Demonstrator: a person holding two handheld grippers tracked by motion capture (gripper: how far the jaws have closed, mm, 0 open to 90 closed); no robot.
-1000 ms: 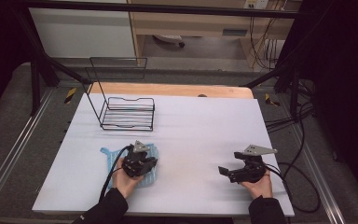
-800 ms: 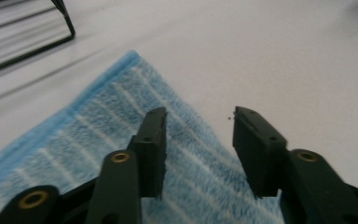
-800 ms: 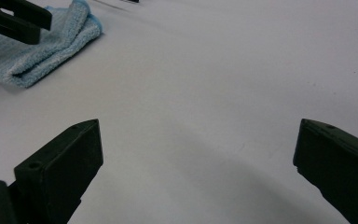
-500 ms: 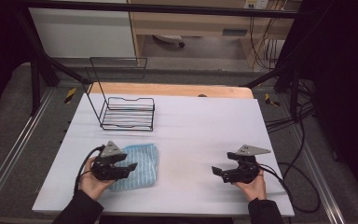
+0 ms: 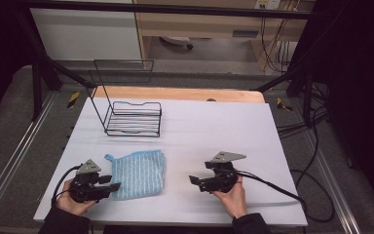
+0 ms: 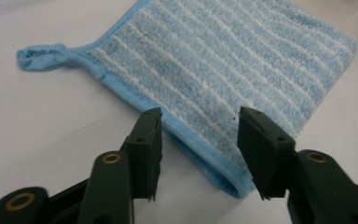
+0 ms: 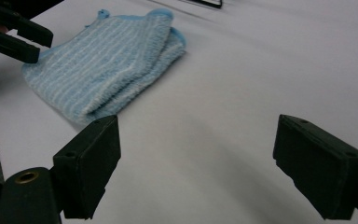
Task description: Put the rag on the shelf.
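Cloth: folded, lying on the surface between your claws. Left claw closing, still apart at its edge; right claw apart, narrowing, empty. Risk: pinching one layer, unfolding it.

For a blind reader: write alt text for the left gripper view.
A folded blue striped cloth lies on a white table, its hanging loop at upper left. The left gripper has its two black jaws open, rising from the bottom edge, aimed at the cloth's near hem without touching it.
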